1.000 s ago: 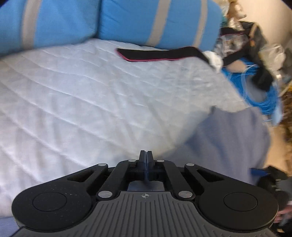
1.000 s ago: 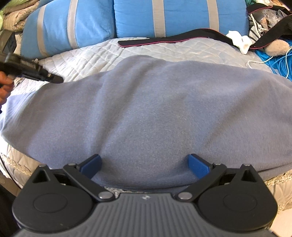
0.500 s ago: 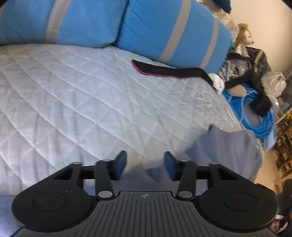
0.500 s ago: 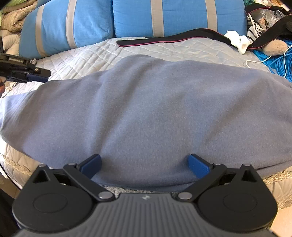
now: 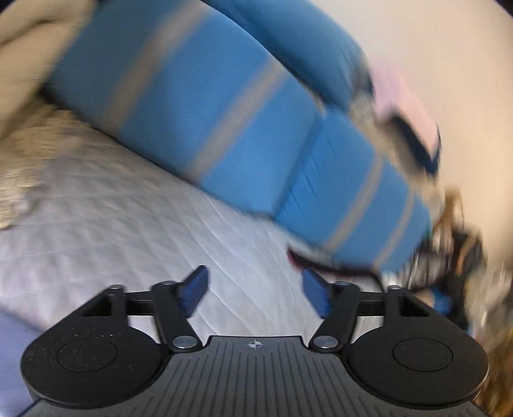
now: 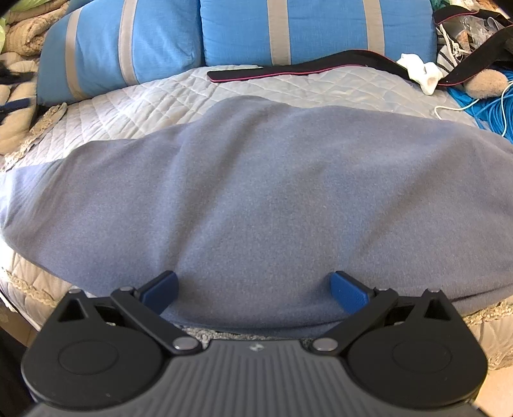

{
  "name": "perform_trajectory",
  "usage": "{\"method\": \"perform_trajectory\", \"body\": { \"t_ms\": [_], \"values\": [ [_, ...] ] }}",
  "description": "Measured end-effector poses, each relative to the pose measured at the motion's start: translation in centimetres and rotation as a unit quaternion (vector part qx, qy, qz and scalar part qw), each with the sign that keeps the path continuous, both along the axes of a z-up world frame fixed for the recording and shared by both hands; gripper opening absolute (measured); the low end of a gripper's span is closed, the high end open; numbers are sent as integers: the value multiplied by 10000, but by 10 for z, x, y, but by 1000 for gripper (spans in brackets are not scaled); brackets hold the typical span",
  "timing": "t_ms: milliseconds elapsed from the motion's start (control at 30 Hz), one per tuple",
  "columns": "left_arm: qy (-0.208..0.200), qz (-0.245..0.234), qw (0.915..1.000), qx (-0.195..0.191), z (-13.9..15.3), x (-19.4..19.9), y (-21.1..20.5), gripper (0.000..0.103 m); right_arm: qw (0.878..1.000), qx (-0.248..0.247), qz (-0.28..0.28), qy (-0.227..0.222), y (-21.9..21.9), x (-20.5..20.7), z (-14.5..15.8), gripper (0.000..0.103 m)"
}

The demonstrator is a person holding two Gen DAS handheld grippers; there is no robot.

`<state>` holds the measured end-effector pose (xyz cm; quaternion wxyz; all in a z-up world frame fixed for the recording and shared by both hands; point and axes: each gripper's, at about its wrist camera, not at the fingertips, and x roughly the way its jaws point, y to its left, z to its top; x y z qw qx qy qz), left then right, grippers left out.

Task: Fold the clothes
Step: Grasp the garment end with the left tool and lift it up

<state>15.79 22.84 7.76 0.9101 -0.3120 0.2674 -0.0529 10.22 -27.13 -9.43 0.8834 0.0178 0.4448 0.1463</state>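
Both jaws are standing empty, yours on the left gripper (image 5: 255, 290) opening, the right gripper (image 6: 255, 290) spread wide over soft, limp grey fleece (image 6: 256, 199); you are best pinching its lower-frame hem.

1. The bed (image 6: 166, 102) carries everything, covered by a pale grey quilted spread with a fringed edge at lower left and lower right of the right wrist view.
2. A grey-blue fleece garment (image 6: 272, 199) lies spread across the middle of the frame, reaching both side edges.
3. Two blue pillows with grey stripes (image 6: 314, 29) sit along the top.
4. A black strap with pink edging (image 6: 288, 72) lies on the quilt just below the pillows, upper centre.
5. A white sock (image 6: 423, 73) rests at upper right.
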Motion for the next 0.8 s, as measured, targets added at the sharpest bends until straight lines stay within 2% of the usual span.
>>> {"method": "perform_trajectory", "body": {
  "t_ms": [100,233,333,433,533,700,800],
  "values": [
    [98,320,9992,-237,-1,-25,40,86,10000,-19,3,-15,1,0,0,103],
    [275,647,9974,-158,-11,-66,82,89,10000,-20,7,-28,1,-1,0,103],
    [132,1007,9918,-774,-31,-106,109,89,10000,-31,9,-29,2,-1,0,103],
    [68,1370,9806,-1400,-56,-136,129,89,10000,-33,18,-28,2,-1,1,103],
    [134,1625,9659,-2010,-82,-158,140,89,10000,-31,32,-30,0,0,1,102],
    [87,1677,9324,-3200,-133,-173,143,89,10000,-48,28,-36,0,0,1,102],
    [36,1669,9184,-3588,-153,-175,138,89,10000,-57,29,-40,0,0,1,102]
  ]
}}
